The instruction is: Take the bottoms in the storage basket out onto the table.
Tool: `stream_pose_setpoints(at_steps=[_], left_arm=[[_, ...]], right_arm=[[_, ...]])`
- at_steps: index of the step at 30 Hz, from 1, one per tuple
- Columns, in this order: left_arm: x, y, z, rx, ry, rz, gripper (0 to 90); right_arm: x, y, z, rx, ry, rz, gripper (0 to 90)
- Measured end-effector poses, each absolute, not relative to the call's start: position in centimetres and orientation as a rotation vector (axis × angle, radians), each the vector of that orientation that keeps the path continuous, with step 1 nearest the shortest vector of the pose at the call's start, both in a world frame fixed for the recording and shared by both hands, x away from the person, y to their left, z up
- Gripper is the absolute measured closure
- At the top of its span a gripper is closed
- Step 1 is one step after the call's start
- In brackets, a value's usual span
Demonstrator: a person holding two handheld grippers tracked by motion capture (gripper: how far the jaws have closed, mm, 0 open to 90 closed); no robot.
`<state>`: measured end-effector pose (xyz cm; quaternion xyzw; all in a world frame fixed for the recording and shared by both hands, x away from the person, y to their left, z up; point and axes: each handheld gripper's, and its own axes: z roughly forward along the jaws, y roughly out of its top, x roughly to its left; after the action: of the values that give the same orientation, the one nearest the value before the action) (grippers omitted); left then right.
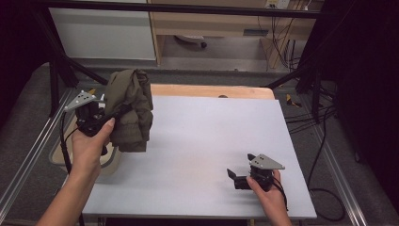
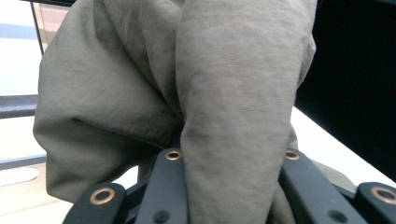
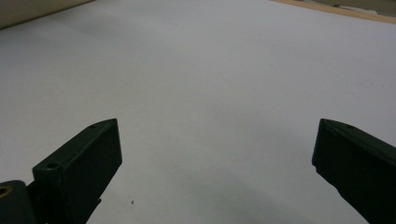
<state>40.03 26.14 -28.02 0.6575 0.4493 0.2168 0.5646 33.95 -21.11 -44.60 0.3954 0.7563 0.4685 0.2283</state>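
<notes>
Work in hand: lifting a crumpled olive-green cloth garment off the left side of the table.
Garment: bunched in thick folds, hanging clear above the left edge of the pale grey table cover, its lower hem just over the table's corner area.
Left gripper: raised in the person's left hand, its jaws clamped tight on a thick fold of the garment; in the left gripper view the fold bulges up between the two black jaws.
Right gripper: resting low at the near right of the table, well apart from the garment, jaws spread wide with nothing between them; in the right gripper view they frame bare grey cover.
Below the garment: a pale tub-like container sits beside the table's left edge, partly hidden by the forearm.
Risk, slipping: the grip takes one fold only, so the weight of the hanging bulk could drag the cloth out of the jaws.
Risk, snagging: the loose lower folds may catch the table edge or the container rim if the hand swings low.
Risk, unfolding: the bundle could drop open and drape over the gripper's camera.
</notes>
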Motion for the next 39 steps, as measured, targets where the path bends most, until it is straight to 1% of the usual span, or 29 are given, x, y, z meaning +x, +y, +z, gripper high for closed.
stream_pose_setpoints(at_steps=[9,20,25,39], left_arm=[[40.4,25.4,-28.3,1.551,1.069,0.493,74.3],[40.5,25.5,-28.3,1.524,1.094,0.455,74.3],[40.6,24.4,-28.6,1.578,1.077,0.450,74.3],[41.2,21.5,-28.9,1.623,1.057,0.419,74.1]], right_arm=[[33.9,-21.2,-44.5,1.092,2.068,1.296,2.2],[33.9,-21.1,-44.4,1.094,2.060,1.296,2.4],[33.9,-21.0,-44.5,1.093,2.063,1.290,2.4],[34.0,-21.2,-44.4,1.093,2.058,1.306,2.4]])
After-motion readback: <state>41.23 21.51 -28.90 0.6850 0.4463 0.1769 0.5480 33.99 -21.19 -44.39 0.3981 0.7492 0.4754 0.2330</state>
